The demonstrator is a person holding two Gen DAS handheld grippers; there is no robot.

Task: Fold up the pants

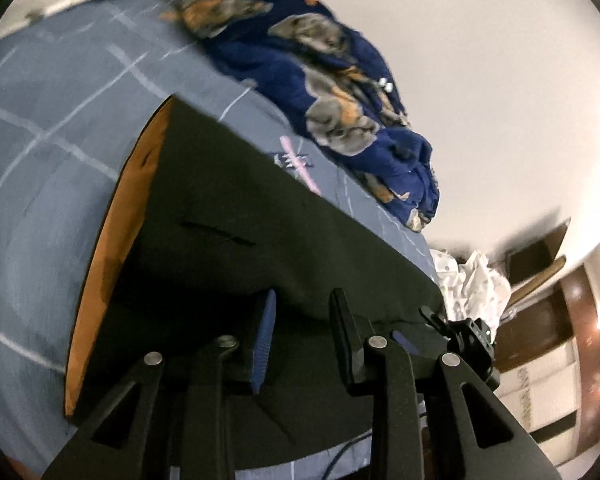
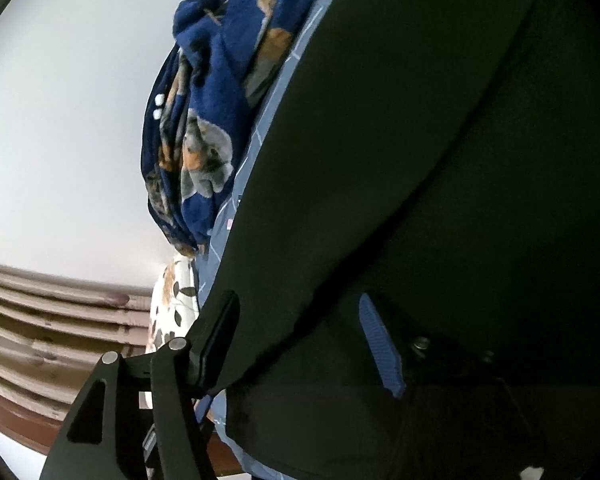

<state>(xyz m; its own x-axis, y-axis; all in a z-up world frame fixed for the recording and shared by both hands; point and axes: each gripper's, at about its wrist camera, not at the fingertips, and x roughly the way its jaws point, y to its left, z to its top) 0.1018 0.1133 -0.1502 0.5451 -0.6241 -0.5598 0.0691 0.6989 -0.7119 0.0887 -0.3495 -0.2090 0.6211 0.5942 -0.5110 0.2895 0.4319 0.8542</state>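
1. Black fabric, the pants [image 1: 228, 216], lay spread on the grey-blue checked bedsheet [image 1: 48, 92]; an orange lining showed along the far edge in the left wrist view.
2. Left gripper [image 1: 304, 344]: jaws stood narrow, apart, with the near hem of the pants lying between and under the two fingers. No pad was seen pressing on the cloth, so the state was read as released.
3. Right gripper [image 2: 300, 340]: jaws stood at a middling gap. Black cloth passed between the fingers, yet neither pad visibly pinched it. Its mechanism also appeared at the right edge of the left wrist view.
4. Step in hand, as a judgement: a fold appeared to have been laid down and both tools let go of the near edge. How many folds remained could not be told, because the garment's full outline was outside both views.
5. Next move, as a judgement: it called for clearing both tools from the hem without dragging it, then re-gripping two corners of one edge at matched height for the following fold.
6. Count:
   - pants: one
   - grippers: two
   - blue dog-print blanket [image 1: 332, 80]: one, bunched at the far side of the bed, well apart from the pants
   - pink comb-like item [image 1: 300, 162]: one, just beside the far edge of the pants
   - white crumpled cloth [image 1: 476, 284]: one
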